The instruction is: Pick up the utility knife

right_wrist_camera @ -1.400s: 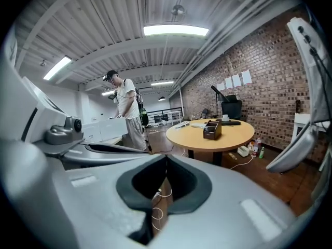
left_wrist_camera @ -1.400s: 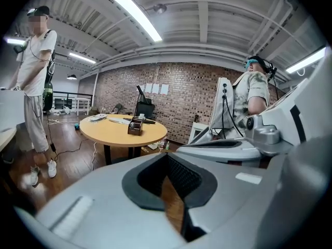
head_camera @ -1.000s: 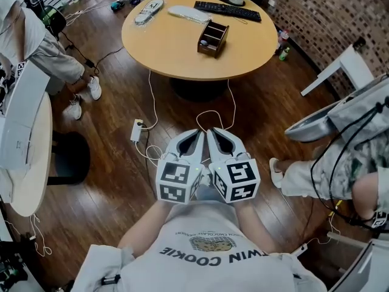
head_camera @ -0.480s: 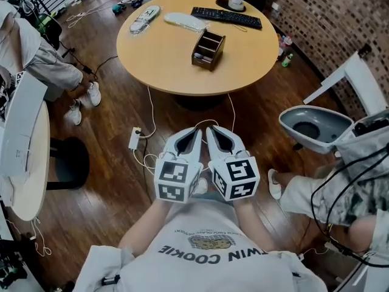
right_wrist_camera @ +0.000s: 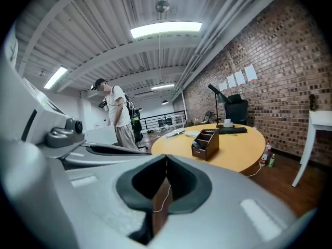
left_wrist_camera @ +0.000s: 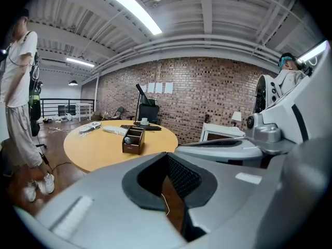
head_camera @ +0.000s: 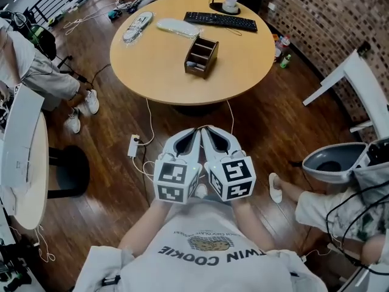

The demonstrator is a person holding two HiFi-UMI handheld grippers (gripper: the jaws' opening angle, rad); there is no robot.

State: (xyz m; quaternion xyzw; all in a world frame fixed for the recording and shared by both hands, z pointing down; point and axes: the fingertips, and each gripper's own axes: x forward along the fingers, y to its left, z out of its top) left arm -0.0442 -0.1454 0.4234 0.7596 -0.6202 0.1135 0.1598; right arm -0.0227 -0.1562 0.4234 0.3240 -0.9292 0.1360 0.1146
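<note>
A small wooden organizer [head_camera: 201,56] stands on the round wooden table [head_camera: 152,66], with a grey item in its front compartment [left_wrist_camera: 128,139]. No utility knife can be made out from here. My left gripper [head_camera: 196,131] and right gripper [head_camera: 206,129] are held side by side in front of my chest, over the wooden floor and short of the table's near edge. Both point toward the table. In the left gripper view the jaws [left_wrist_camera: 167,155] meet with nothing between them, and the right gripper view [right_wrist_camera: 166,157] shows the same. The organizer [right_wrist_camera: 205,144] lies ahead of both.
A black keyboard [head_camera: 220,20], a cup on a saucer [head_camera: 230,2] and two white objects [head_camera: 173,26] lie at the table's far side. A power strip [head_camera: 134,145] and cables lie on the floor ahead. A person [head_camera: 42,72] stands left by a white table [head_camera: 24,163]; a grey seat [head_camera: 331,162] is right.
The round table has come nearer and looks larger in the head view. Both grippers have travelled toward it together, still shut and side by side. The grey seat at the right has slid down the picture.
</note>
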